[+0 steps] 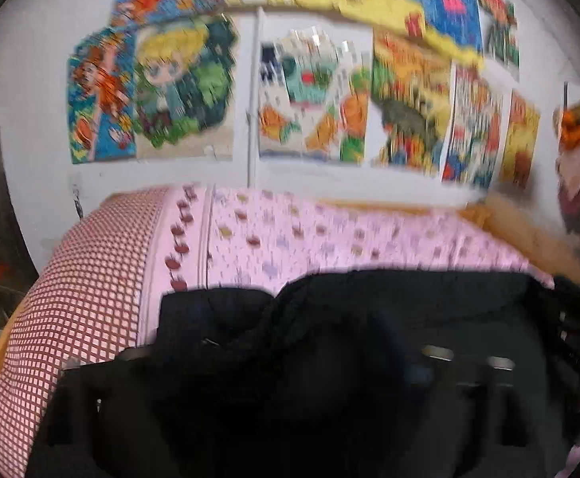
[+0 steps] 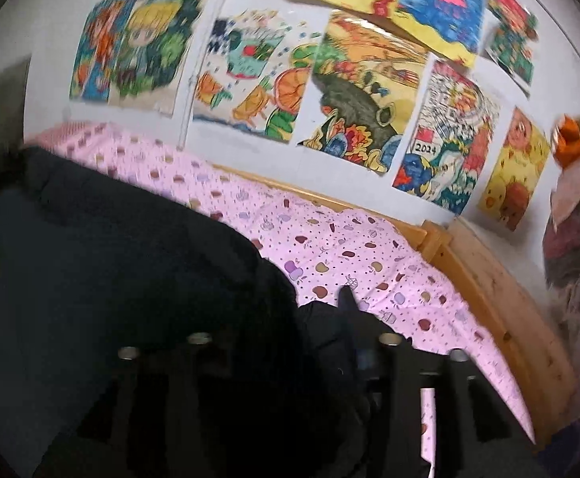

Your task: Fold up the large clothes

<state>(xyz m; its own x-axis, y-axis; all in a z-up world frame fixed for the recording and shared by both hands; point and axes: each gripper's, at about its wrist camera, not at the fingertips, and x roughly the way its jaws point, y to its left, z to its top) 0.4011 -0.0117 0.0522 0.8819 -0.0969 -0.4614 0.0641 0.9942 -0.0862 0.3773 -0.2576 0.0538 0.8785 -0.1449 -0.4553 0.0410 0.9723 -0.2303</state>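
Note:
A large black garment [image 1: 369, 310] lies bunched on a bed with a pink patterned sheet [image 1: 330, 235]. In the left wrist view my left gripper [image 1: 282, 362] is over it with its jaws standing wide apart, open, and dark cloth lies below and between them. In the right wrist view the garment [image 2: 110, 239] fills the left and lower part. My right gripper [image 2: 294, 346] stands open, with a raised fold of the black cloth between its fingers [image 2: 393, 358]. The picture is blurred and dark, so the finger edges are hard to make out.
A red-and-white checked pillow [image 1: 83, 279] lies at the left end of the bed. A wooden bed frame [image 2: 509, 298] runs along the far and right side. Coloured drawings [image 2: 361, 91] cover the white wall behind. An orange soft toy [image 2: 577, 135] sits at the right edge.

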